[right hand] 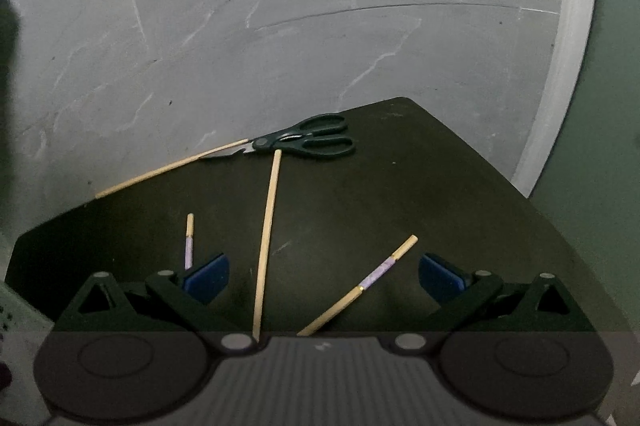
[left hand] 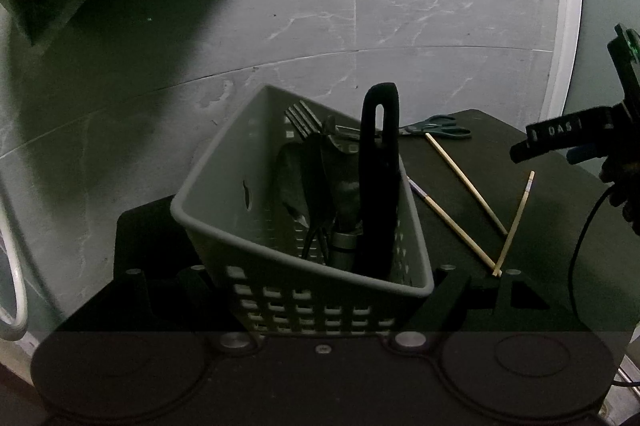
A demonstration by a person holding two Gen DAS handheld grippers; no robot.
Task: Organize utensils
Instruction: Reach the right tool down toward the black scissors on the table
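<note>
in the left wrist view, the left gripper (left hand: 328,290) was clamped on the near wall of the grey basket (left hand: 240,210), presumably steadying it on the dark table (left hand: 552,210); a fork (left hand: 302,118) and a black-handled utensil (left hand: 380,178) stood inside. in the right wrist view, the right gripper (right hand: 324,274) hung with jaws wide and empty over loose chopsticks (right hand: 267,238), scissors (right hand: 312,141) lying by the table's far edge.
</note>
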